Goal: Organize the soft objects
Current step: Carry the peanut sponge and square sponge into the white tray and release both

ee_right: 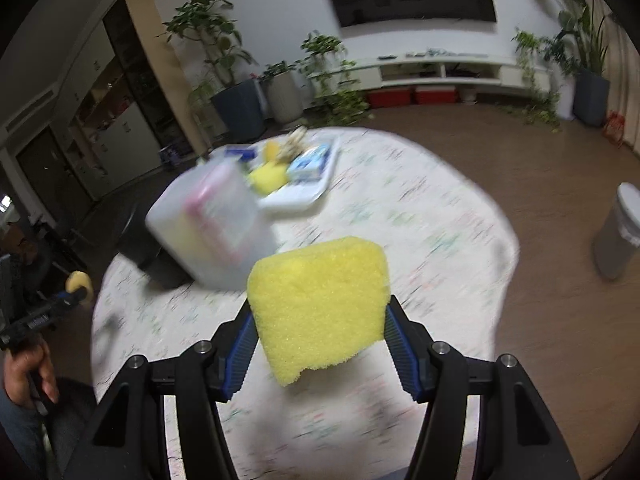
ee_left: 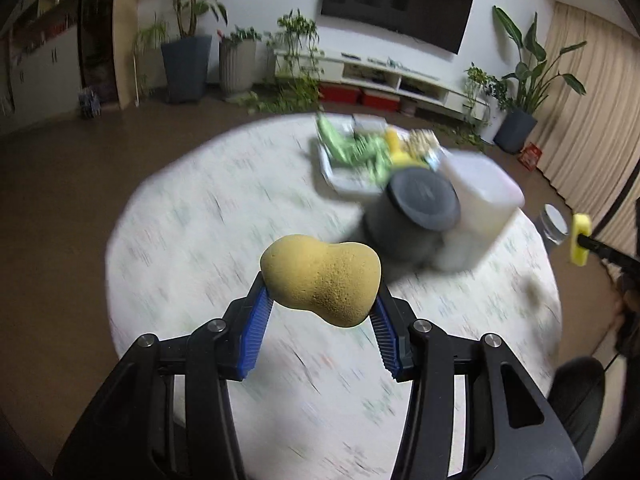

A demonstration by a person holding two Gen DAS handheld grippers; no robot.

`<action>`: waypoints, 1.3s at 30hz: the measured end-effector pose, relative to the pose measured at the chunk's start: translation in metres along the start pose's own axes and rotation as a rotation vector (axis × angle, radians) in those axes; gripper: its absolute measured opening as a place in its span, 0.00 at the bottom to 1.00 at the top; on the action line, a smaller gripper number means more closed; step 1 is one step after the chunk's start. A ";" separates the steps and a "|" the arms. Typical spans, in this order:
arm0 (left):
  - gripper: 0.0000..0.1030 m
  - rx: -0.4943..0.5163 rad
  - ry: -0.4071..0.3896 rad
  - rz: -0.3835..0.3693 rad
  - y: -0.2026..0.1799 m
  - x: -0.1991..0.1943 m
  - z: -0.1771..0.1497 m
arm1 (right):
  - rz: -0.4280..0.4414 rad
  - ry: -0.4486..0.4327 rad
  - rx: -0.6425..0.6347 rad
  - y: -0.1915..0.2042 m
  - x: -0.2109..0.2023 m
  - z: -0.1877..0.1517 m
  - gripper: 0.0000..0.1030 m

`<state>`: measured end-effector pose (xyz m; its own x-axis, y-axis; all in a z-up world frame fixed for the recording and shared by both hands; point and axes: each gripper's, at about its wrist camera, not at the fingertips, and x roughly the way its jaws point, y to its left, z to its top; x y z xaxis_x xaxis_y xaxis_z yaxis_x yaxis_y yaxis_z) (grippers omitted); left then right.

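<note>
carrying both: left gripper (ee_left: 320, 300) clamps a mustard peanut-shaped foam sponge (ee_left: 320, 280), right gripper (ee_right: 320, 320) a bright yellow square sponge (ee_right: 320, 304), above the table's near edge. translucent plastic bin (ee_right: 212, 232) near the far edge; neither binned yet.

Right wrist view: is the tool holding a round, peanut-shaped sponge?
No, the right tool grips a blocky, bright yellow rectangular sponge between its blue pads.

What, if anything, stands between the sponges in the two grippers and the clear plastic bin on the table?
Nothing visible: the peanut-shaped sponge and the square yellow sponge are both lifted, with only bare tablecloth before the clear bin.
</note>
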<state>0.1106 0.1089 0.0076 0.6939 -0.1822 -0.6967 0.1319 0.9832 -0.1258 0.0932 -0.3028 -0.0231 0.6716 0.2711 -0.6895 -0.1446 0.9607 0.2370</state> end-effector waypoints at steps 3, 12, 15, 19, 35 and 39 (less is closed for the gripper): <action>0.44 0.032 -0.017 -0.003 0.011 0.009 0.037 | -0.052 -0.027 -0.059 -0.005 -0.010 0.031 0.61; 0.44 0.153 0.036 -0.053 0.001 0.087 0.133 | -0.057 0.007 -0.191 0.015 0.039 0.143 0.61; 0.44 0.208 0.069 -0.084 -0.012 0.122 0.151 | -0.047 0.053 -0.260 0.033 0.074 0.171 0.61; 0.44 0.293 0.128 -0.120 -0.032 0.158 0.156 | -0.012 0.132 -0.333 0.059 0.126 0.193 0.61; 0.48 0.427 0.230 -0.176 -0.068 0.230 0.143 | 0.071 0.330 -0.529 0.125 0.256 0.203 0.61; 0.52 0.414 0.226 -0.179 -0.067 0.233 0.142 | 0.078 0.359 -0.539 0.129 0.274 0.200 0.62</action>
<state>0.3640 -0.0004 -0.0460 0.4703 -0.2977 -0.8308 0.5366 0.8439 0.0013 0.4042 -0.1161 -0.0445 0.3736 0.2546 -0.8920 -0.5903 0.8070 -0.0169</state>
